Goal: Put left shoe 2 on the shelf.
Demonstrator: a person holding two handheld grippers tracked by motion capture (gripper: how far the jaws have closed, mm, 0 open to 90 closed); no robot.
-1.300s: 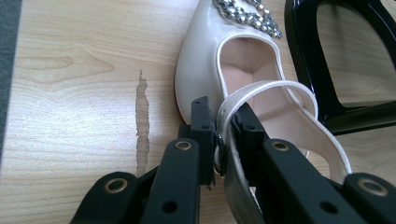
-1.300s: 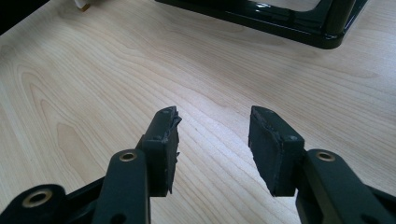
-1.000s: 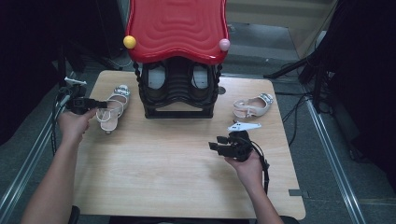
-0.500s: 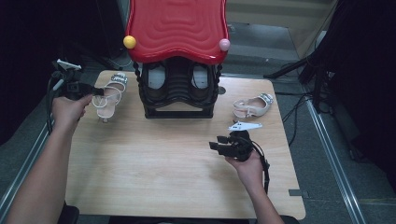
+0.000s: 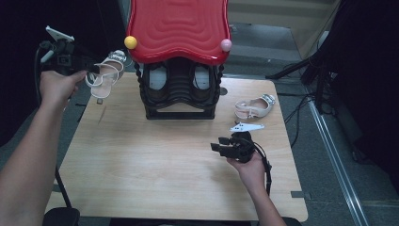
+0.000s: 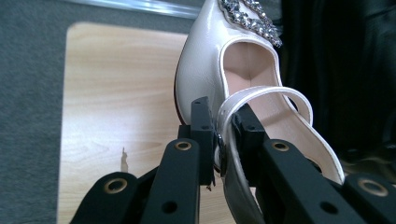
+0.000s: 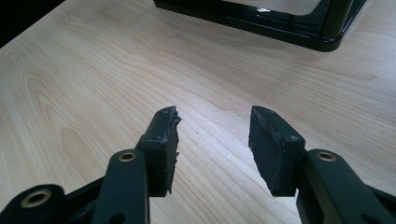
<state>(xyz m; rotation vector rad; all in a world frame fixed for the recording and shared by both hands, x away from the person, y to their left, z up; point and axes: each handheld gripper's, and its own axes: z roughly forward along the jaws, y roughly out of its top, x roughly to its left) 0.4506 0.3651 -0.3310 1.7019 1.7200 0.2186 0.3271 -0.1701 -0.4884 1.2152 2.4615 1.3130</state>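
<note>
Lifted since the earlier frames: the left gripper (image 5: 94,69) has carried its white sandal (image 5: 107,73) up off the table to the left of the red-topped shoe rack (image 5: 179,28).

I find the left jaws nearly closed, clamped on the heel strap and back rim of that sandal (image 6: 219,79). It hangs clear of the table (image 5: 141,155), just beside the rack's upper left corner near the yellow knob (image 5: 131,42). Its long axis runs away from the jaws, jewelled toe pointing toward the rack. I judge the coming move turns on this: the rack's open shelves lie to the sandal's right and lower, so the toe must swing in and down. The right gripper (image 5: 223,147) rests low in front of the rack, jaws (image 7: 212,140) apart and empty. The second sandal (image 5: 254,106) lies to the rack's right, nearer that hand.
</note>
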